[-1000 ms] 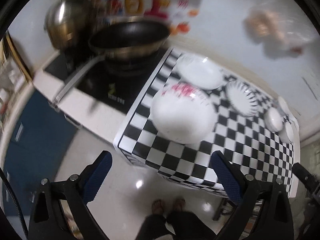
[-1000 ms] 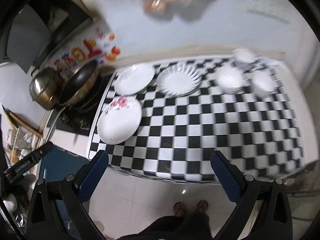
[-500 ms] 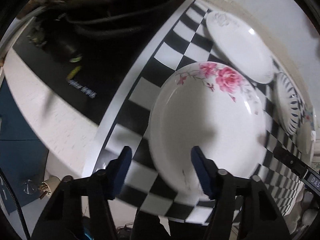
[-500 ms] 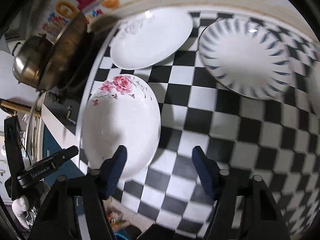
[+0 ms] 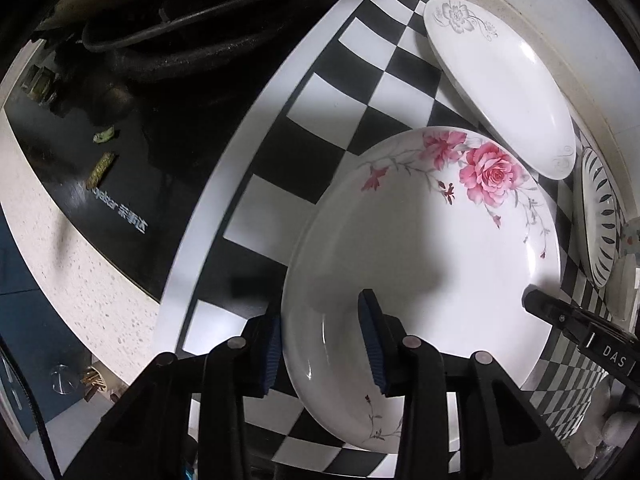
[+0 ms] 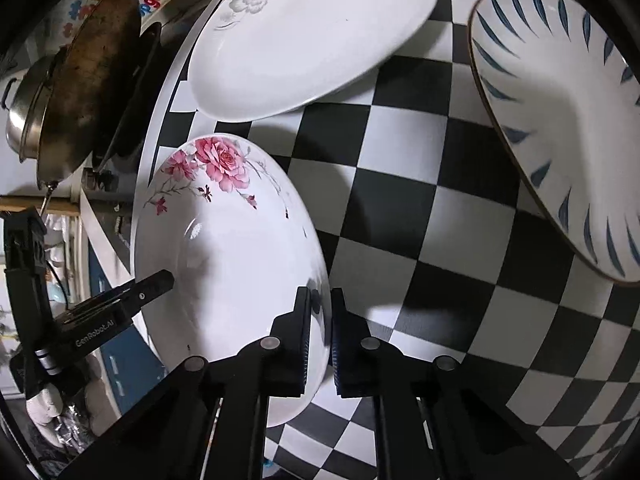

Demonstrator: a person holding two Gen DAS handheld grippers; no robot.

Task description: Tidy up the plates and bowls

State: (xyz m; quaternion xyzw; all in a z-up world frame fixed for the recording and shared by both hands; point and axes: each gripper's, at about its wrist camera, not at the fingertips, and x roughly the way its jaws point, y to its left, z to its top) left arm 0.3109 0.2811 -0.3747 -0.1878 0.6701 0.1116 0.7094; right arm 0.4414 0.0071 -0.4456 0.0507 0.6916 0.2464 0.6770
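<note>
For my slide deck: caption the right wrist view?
Right gripper shut on the rose-patterned plate rim, on the checkered tablecloth.

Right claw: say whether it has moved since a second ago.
Yes. The right claw came down toward the checkered cloth, leftward onto the rose plate, its jaws closing on the rim.

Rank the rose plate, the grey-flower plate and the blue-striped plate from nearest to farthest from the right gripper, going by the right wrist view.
1. Rose plate: its rim sits between the right gripper pads.
2. Grey-flower plate: beyond the rose plate, upper left.
3. Blue-striped plate: far right. It looks about as far as the grey-flower plate; too close to call.
</note>
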